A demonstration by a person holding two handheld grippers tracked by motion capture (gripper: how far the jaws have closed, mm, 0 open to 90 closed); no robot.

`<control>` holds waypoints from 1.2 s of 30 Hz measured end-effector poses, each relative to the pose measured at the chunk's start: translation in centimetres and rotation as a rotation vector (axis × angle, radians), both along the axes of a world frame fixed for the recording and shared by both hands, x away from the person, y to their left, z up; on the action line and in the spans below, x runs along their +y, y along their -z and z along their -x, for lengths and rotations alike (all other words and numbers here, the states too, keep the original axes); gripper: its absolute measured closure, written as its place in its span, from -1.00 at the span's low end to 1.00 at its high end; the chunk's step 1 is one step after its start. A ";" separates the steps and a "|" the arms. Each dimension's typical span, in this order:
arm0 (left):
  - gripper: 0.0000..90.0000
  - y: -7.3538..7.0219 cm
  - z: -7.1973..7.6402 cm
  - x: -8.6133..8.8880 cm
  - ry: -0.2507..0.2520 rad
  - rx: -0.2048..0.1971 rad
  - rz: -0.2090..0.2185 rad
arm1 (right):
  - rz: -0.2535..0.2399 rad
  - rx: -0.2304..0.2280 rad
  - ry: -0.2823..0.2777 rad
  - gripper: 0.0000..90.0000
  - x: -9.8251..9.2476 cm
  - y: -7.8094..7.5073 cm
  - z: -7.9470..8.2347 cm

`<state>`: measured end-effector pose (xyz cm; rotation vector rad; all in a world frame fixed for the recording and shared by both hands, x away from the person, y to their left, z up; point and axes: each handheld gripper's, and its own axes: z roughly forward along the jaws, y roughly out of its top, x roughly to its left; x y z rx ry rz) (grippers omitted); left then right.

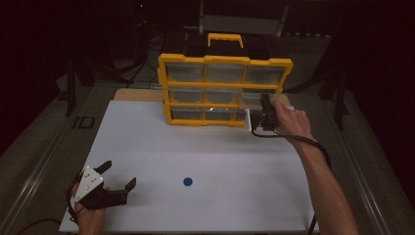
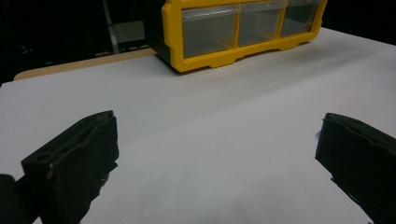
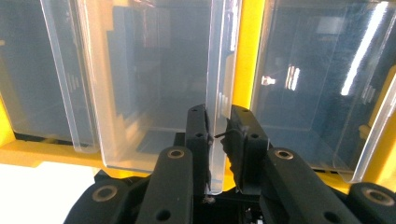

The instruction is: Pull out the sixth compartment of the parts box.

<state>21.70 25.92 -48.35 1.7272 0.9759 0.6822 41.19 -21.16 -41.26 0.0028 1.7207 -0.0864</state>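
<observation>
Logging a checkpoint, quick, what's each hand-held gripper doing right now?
Left hand-held gripper: open, holding nothing, over the white table.
Right hand-held gripper: shut on the clear drawer front.

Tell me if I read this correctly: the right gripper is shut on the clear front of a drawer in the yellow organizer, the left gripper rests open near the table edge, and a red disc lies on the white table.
One detail is wrong: the disc is blue, not red, as the high view shows. The rest holds: the right gripper is shut on the clear drawer front of the yellow organizer, and the left gripper rests open near the edge of the white table.

Dim, soft frames; dark surroundings
</observation>
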 end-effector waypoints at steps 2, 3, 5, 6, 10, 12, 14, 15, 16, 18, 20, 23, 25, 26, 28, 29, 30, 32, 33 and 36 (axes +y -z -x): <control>-1.00 0.0 0.0 0.0 0.000 0.000 0.000 | -0.006 0.002 -0.005 0.74 0.0 0.0 0.1; -1.00 0.0 0.0 0.0 0.000 0.001 -0.001 | -0.004 0.003 -0.007 0.74 -0.1 0.0 0.2; -1.00 0.0 0.0 0.0 0.000 0.001 -0.001 | 0.000 0.002 -0.010 0.74 -0.1 -0.1 0.3; -1.00 0.0 0.0 0.0 0.001 0.001 -0.002 | 0.000 0.005 -0.010 0.74 -0.1 -0.1 0.5; -1.00 0.0 0.0 0.0 0.000 0.001 -0.002 | -0.001 0.006 -0.015 0.74 -0.2 -0.1 0.9; -1.00 0.0 0.0 0.0 0.000 0.001 -0.001 | -0.002 0.009 -0.014 0.74 -0.2 -0.1 1.0; -1.00 0.0 0.0 0.0 -0.001 0.001 0.000 | -0.001 0.007 -0.017 0.74 -0.2 -0.2 1.2; -1.00 0.0 0.0 0.0 0.000 0.002 -0.002 | -0.003 0.011 -0.018 0.74 -0.2 -0.2 1.5; -1.00 0.0 0.0 0.0 0.000 0.002 -0.002 | -0.001 0.012 -0.018 0.74 -0.2 -0.2 1.6; -1.00 0.0 0.0 -0.1 0.001 0.002 -0.004 | -0.003 0.014 -0.019 0.74 -0.2 -0.2 1.6; -1.00 0.0 0.0 -0.1 0.002 0.002 -0.005 | -0.003 0.019 -0.019 0.74 -0.2 -0.3 1.9; -1.00 0.1 -0.1 -0.1 0.001 0.003 -0.005 | -0.005 0.023 -0.024 0.74 -0.3 -0.4 2.3; -1.00 0.1 -0.1 -0.1 0.001 0.003 -0.004 | -0.005 0.026 -0.026 0.74 -0.3 -0.4 2.5; -1.00 0.1 -0.1 -0.1 0.001 0.004 -0.004 | -0.002 0.026 -0.029 0.74 -0.3 -0.4 2.6; -1.00 0.1 -0.1 -0.1 0.002 0.004 -0.005 | -0.004 0.029 -0.031 0.74 -0.4 -0.4 2.8; -1.00 0.1 -0.1 -0.1 0.002 0.004 -0.005 | -0.007 0.032 -0.027 0.74 -0.3 -0.4 3.0; -1.00 0.1 -0.1 -0.1 0.002 0.004 -0.005 | -0.004 0.029 -0.031 0.74 -0.4 -0.4 3.0; -1.00 0.1 -0.1 -0.1 0.001 0.003 -0.004 | -0.004 0.030 -0.033 0.74 -0.4 -0.4 3.1; -1.00 0.0 -0.1 -0.1 0.001 0.003 -0.005 | -0.003 0.033 -0.032 0.74 -0.4 -0.4 3.3; -1.00 0.0 0.0 0.0 0.000 0.001 -0.003 | -0.004 0.033 -0.032 0.74 -0.4 -0.5 3.6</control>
